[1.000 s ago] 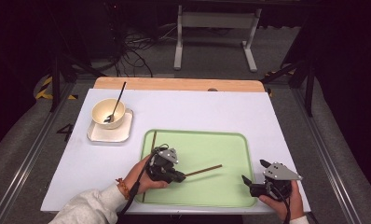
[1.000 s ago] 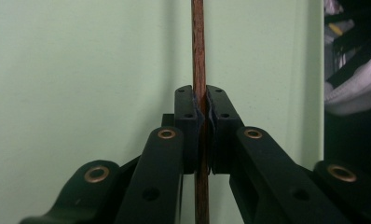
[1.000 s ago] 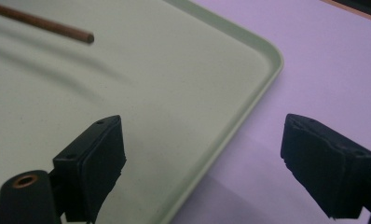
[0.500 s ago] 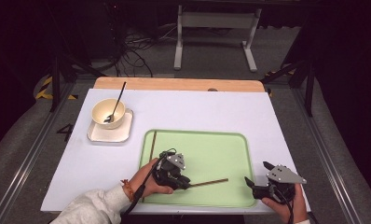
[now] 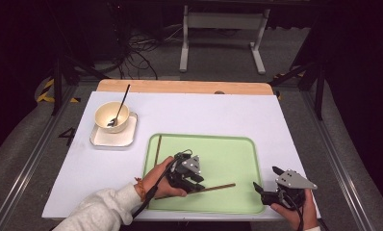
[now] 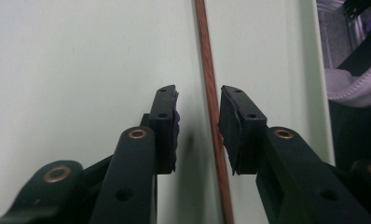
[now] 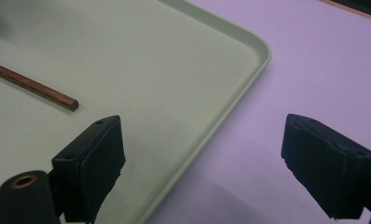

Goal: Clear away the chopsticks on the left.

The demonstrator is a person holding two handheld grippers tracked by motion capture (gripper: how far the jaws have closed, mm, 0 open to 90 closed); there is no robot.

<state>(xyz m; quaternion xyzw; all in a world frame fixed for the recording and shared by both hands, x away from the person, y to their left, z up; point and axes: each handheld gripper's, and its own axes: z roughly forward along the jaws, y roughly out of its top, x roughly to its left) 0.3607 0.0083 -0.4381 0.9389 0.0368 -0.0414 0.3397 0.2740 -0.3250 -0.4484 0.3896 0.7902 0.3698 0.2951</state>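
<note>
Dark room, grey floor; white bench centre frame. Pale green plastic tray lower centre. Left tool just opening, thin brown wooden chopstick loose between. Right tool wide apart.

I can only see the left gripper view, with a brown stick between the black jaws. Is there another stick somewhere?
Observer: Yes. A second chopstick lies along the left edge of the green tray, apart from the first chopstick. That one sits between the jaws of the left gripper, which have just been opening.
Operator: Where's the other gripper?
Observer: The right gripper hovers open over the tray's near right corner.
Operator: Anything else on the table?
Observer: A bowl holding a spoon sits on a white plate, far left.
</note>
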